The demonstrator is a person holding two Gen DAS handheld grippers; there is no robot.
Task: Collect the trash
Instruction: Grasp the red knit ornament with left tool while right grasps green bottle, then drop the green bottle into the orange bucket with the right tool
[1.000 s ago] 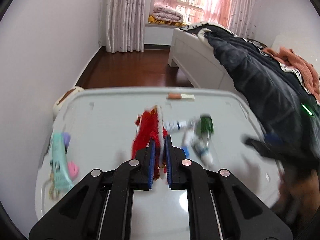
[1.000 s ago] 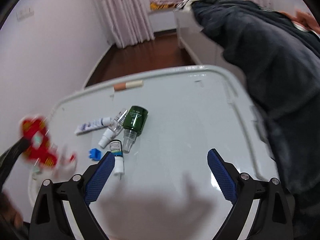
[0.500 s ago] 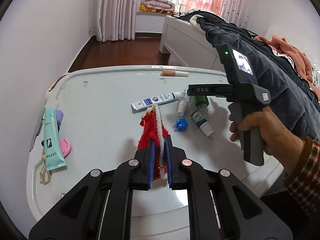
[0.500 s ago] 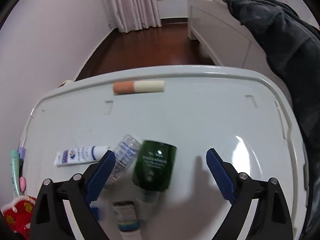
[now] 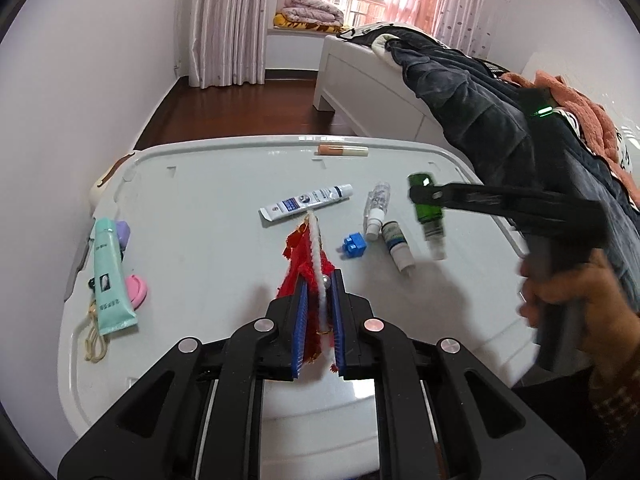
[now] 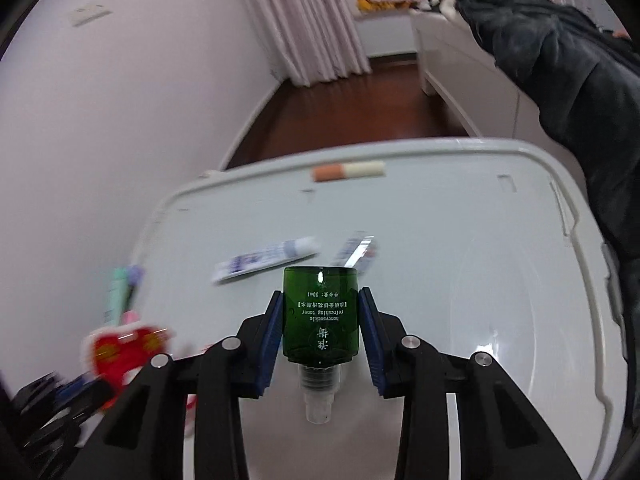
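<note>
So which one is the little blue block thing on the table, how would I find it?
Start at the white table beside the bed. Near its middle, find the white and blue tube and the two small white bottles lying side by side. The blue block sits just left of those bottles: the only square, bright blue piece there.

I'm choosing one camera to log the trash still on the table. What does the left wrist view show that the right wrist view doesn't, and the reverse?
Only the left wrist view: a blue block, a small white bottle, a loop of cord, and the person's hand on the right gripper's handle.

Only the right wrist view: the green toner bottle's label up close, and a wall switch.

Both: the right gripper shut on the green toner bottle, the red ornament in the left gripper, the white tube, and the orange-and-cream stick.
</note>
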